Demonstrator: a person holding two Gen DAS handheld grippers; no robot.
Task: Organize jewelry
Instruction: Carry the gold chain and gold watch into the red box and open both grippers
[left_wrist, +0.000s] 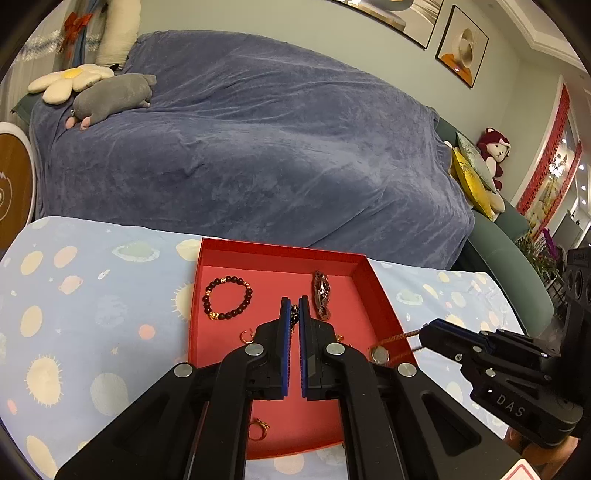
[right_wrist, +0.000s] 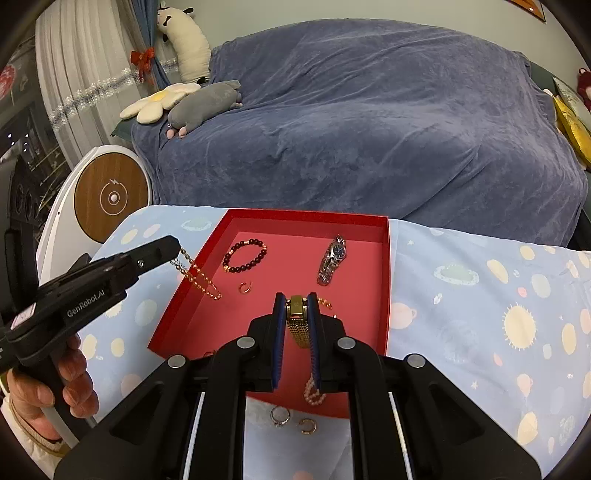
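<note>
The left tongs (left_wrist: 294, 310) are clamped on a chain (right_wrist: 199, 275) that dangles over the red tray (right_wrist: 388, 280). The right tongs (right_wrist: 297, 306) are clamped on a gold watch (right_wrist: 297, 321) above the tray. Ahead of them lie a bead bracelet (right_wrist: 245, 255) and a silver watch (right_wrist: 332, 260).

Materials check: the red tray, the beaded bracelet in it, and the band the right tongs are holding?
Red tray: looks like matte cardboard, with thin folded walls and no gloss. Beaded bracelet: dark glossy round beads, stone or wood, unclear, with small gold-coloured spacers. Band in the right tongs: gold-toned metal mesh with a shiny clasp, probably plated.
</note>
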